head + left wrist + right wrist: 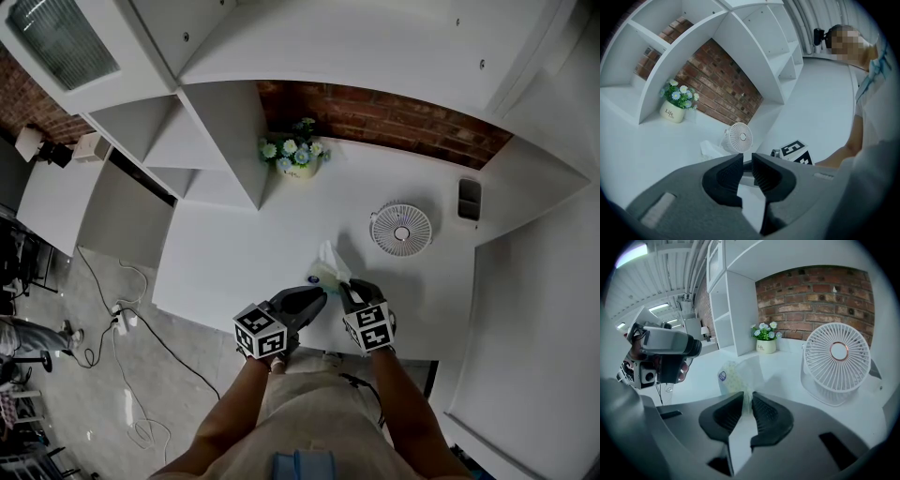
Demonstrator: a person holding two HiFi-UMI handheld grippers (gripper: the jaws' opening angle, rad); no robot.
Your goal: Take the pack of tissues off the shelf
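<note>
White pack of tissues set on desk, near edge. Top sheet loosely straddled by barely parted right gripper — likely for release. Left gripper held aside, slightly spread, empty.

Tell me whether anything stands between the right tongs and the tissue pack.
Nothing visible does. The tissue pack lies on the white desk directly ahead of the right tongs, and its raised top tissue reaches in between them. The fan stands off to the right, and the flower pot sits farther back.
</note>
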